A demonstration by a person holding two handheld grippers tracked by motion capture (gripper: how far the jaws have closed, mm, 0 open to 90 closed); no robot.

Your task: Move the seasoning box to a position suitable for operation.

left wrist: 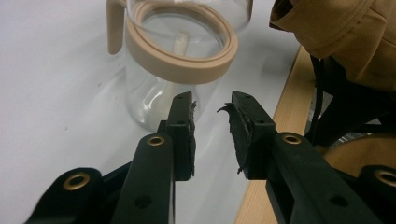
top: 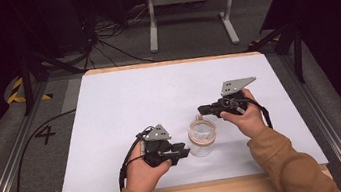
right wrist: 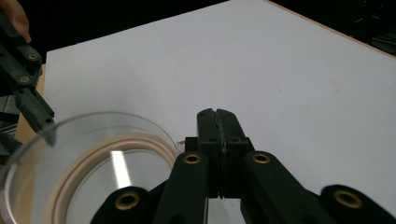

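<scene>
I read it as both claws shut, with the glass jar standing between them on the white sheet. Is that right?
Not quite: the left claw is open, a clear gap between its jaws in the left gripper view. The right claw is shut, and the glass jar stands between them on the white sheet.

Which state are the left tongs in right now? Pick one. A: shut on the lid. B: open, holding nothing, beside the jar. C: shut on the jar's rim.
B: in the left gripper view the left tongs show a clear gap between their jaws, with nothing between them, next to the glass jar.
</scene>
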